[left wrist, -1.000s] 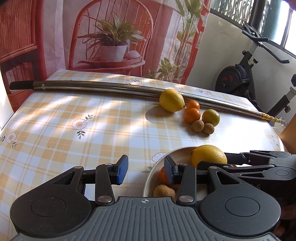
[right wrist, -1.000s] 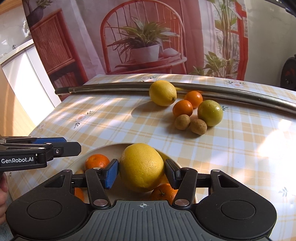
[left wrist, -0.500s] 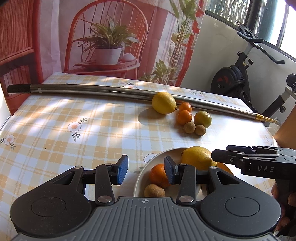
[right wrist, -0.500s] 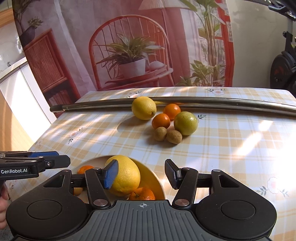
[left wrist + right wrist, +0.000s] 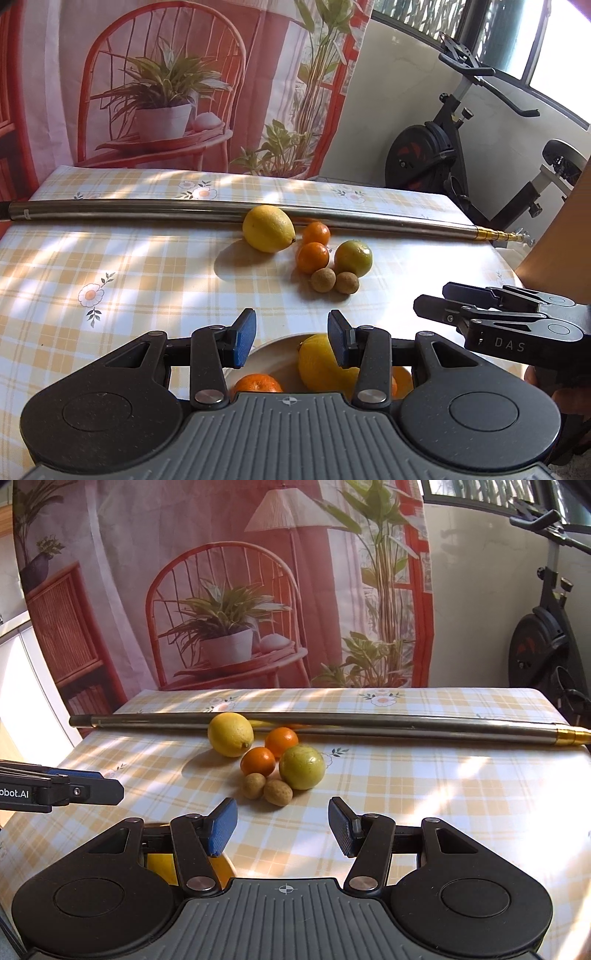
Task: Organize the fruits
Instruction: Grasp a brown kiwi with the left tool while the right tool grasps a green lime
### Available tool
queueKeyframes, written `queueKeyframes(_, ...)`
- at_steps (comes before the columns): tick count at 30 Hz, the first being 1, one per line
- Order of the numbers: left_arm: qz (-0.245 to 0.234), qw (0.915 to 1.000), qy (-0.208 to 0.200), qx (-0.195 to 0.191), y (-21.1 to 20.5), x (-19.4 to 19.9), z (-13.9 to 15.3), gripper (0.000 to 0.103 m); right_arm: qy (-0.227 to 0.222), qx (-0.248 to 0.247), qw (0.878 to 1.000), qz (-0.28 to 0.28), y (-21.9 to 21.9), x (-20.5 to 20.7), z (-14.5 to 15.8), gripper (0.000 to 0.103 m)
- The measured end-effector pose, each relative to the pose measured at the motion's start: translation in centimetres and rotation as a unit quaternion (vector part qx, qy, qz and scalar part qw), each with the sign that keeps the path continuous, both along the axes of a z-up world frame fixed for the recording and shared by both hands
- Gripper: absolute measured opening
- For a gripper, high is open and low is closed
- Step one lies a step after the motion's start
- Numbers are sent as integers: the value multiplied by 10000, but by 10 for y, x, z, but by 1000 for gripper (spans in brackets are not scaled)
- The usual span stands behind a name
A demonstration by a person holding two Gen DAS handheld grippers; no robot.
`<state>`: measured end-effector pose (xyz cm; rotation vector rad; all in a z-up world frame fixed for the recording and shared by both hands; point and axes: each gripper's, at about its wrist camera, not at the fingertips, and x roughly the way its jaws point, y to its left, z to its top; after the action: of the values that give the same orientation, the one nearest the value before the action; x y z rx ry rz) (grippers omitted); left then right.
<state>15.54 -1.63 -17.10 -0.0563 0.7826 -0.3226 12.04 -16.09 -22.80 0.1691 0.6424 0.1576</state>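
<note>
A white bowl (image 5: pixel 271 350) near the table's front edge holds a large lemon (image 5: pixel 321 365) and an orange (image 5: pixel 256 382). My left gripper (image 5: pixel 291 341) hovers open just above it, empty. On the table beyond lie a lemon (image 5: pixel 231 734), two oranges (image 5: pixel 258 760), a green lime (image 5: pixel 302 767) and two small brown fruits (image 5: pixel 277 792). My right gripper (image 5: pixel 282 829) is open and empty, raised in front of this cluster; it also shows side-on as the right gripper (image 5: pixel 436 304) in the left wrist view. The bowl is almost hidden under it.
A long metal pole (image 5: pixel 332 722) lies across the checked tablecloth (image 5: pixel 443 794) just behind the fruit. A printed curtain (image 5: pixel 258 590) hangs behind the table. An exercise bike (image 5: pixel 461 147) stands off the table's far right corner.
My right gripper let go of the large lemon in the bowl, opened, and drew back up and to the right. My left gripper also pulled back a little.
</note>
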Motion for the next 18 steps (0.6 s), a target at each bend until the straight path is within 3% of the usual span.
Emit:
queueKeyframes(8,-364,9989,-297,26,-34,37,13,44,-171,13,9994,-305,-29,18,10,51)
queueKeyframes(13,-438,9989,128,54,-48,64,-11,38,-122,-9,9991,-408,-37,29,7,51)
queueKeyframes(18,-815,9950,516,272,-61,85,-41,32,-8,72,9991,-426,-41,35,-1,51)
